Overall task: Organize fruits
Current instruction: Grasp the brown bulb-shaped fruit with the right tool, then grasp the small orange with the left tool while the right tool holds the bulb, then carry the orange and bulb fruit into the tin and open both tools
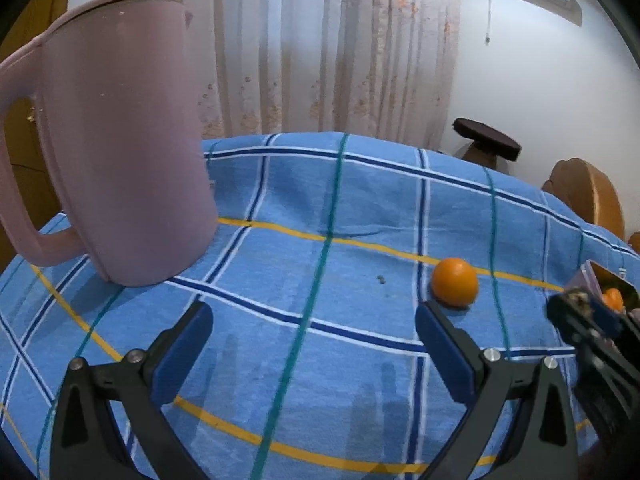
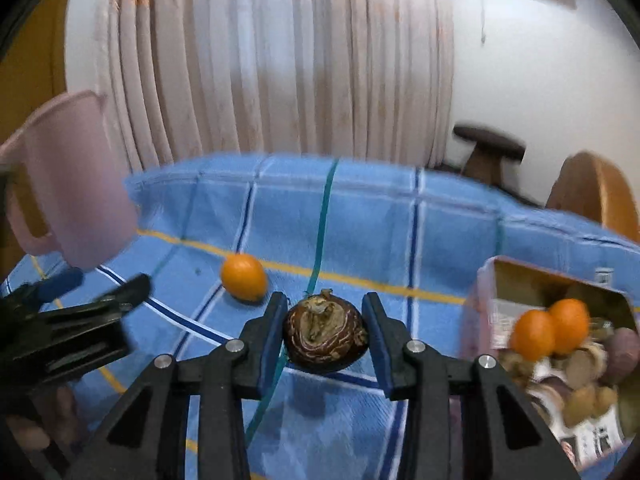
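dark brown round fruit (image 2: 325, 334) above the cloth, one loose orange (image 2: 243, 277), two oranges (image 2: 551, 332) in the box (image 2: 520, 276)

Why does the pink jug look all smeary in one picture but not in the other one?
In the right wrist view the pink jug, the box of fruit and the left gripper are smeared by motion blur; in the left wrist view the jug and the loose orange look sharp, though the fisheye lens bends the tablecloth lines.

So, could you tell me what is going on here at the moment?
A person is sorting fruit on a blue checked cloth with two handheld grippers. The right gripper is shut on a brown fruit, next to a box already holding two oranges. The left gripper is open and empty, near a loose orange. A pink jug stands at the left.
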`<state>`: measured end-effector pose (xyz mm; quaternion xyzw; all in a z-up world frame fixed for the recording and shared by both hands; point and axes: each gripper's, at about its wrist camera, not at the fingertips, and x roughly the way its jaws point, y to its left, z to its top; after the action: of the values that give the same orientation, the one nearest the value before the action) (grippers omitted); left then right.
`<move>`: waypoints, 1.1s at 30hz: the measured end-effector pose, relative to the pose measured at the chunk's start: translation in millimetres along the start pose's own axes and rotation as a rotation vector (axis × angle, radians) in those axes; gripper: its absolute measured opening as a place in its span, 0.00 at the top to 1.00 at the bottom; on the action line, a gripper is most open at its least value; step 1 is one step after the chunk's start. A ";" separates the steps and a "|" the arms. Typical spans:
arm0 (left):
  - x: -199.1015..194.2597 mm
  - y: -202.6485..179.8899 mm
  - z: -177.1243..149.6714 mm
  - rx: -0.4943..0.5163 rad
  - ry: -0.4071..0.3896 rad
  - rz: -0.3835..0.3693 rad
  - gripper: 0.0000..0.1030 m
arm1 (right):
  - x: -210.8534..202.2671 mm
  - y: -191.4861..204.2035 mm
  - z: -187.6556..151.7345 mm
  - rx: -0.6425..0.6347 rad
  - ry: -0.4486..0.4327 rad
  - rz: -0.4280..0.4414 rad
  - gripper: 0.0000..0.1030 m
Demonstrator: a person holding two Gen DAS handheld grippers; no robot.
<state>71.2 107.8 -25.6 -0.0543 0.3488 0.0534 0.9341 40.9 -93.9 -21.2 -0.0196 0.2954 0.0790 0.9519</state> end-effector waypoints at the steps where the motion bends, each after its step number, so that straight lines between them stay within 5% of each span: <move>1: -0.1 -2.5 0.3 0.000 -0.003 -0.016 0.00 | -9.9 -0.6 -3.2 -0.001 -0.029 -0.016 0.60; 5: 3.8 -24.0 6.3 0.022 0.007 -0.068 0.02 | -28.7 -6.8 -7.5 0.000 -0.090 -0.055 0.60; 11: 34.3 -69.9 28.6 0.039 0.110 -0.179 0.18 | -33.0 -15.5 -3.6 0.035 -0.100 -0.046 0.60; 16: 62.4 -98.5 33.1 0.096 0.182 -0.147 0.53 | -30.0 -22.9 -3.2 0.071 -0.094 -0.046 0.60; 22: 69.7 -107.8 30.6 0.127 0.182 -0.110 0.60 | -26.0 -18.9 0.9 0.061 -0.083 -0.038 0.60; 27: 60.8 -93.7 27.2 0.088 0.167 -0.148 0.61 | -27.9 -17.7 -0.1 0.060 -0.092 -0.045 0.60; 33: 22.5 -86.6 18.4 0.138 0.012 -0.079 0.61 | -34.4 -13.6 -2.0 0.048 -0.135 -0.050 0.60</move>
<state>111.9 26.2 -20.9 -0.0041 0.3550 -0.0080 0.9348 14.0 -112.3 -3.5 0.0011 0.2316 0.0494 0.9716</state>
